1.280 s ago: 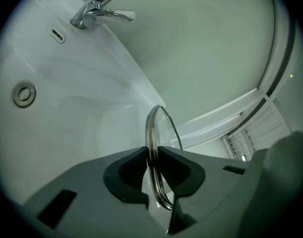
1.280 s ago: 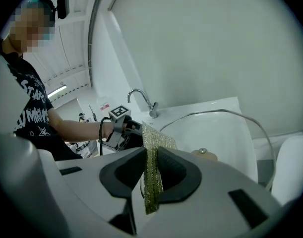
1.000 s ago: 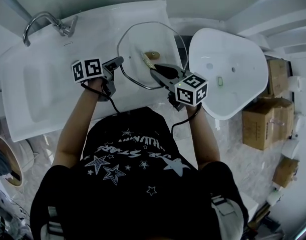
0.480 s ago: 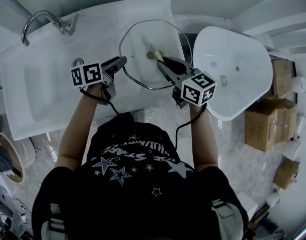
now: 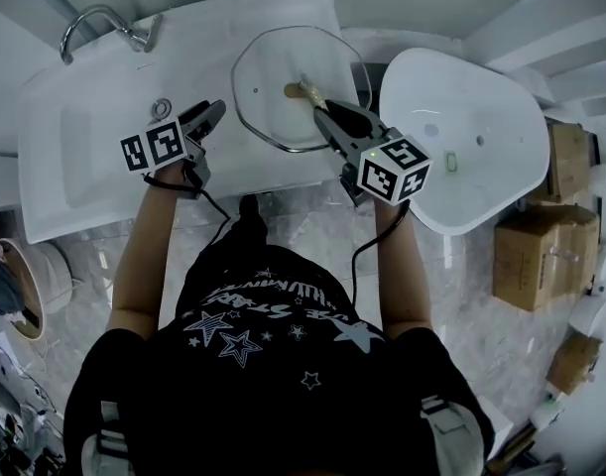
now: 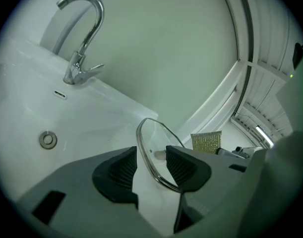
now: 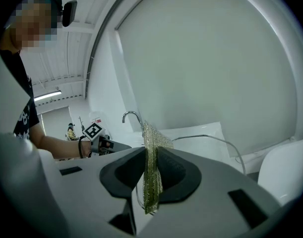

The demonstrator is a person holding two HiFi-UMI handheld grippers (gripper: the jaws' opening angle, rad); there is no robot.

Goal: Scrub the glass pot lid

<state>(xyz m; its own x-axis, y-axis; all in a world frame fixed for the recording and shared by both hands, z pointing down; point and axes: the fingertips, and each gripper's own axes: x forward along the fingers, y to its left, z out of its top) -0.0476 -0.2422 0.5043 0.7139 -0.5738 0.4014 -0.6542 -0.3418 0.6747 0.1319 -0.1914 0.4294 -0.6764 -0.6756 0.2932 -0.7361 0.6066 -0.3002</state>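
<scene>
Scrub step: right gripper [image 7: 151,171] is pinching the scouring pad [image 7: 152,148] over the glass pot lid [image 5: 268,87] lying on the washbasin counter [image 5: 213,48]; left gripper [image 6: 146,165] is gaping at the lid's rim, likely needing to clamp it next.

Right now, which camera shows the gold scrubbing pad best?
The right gripper view: the scrubbing pad hangs large, pinched between the right tongs. The left gripper view shows a small square; the head view, only its tip.

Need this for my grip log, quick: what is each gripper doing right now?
Left gripper: open, gripping nothing.
Right gripper: closed on the thin gold mesh scouring pad.
</scene>
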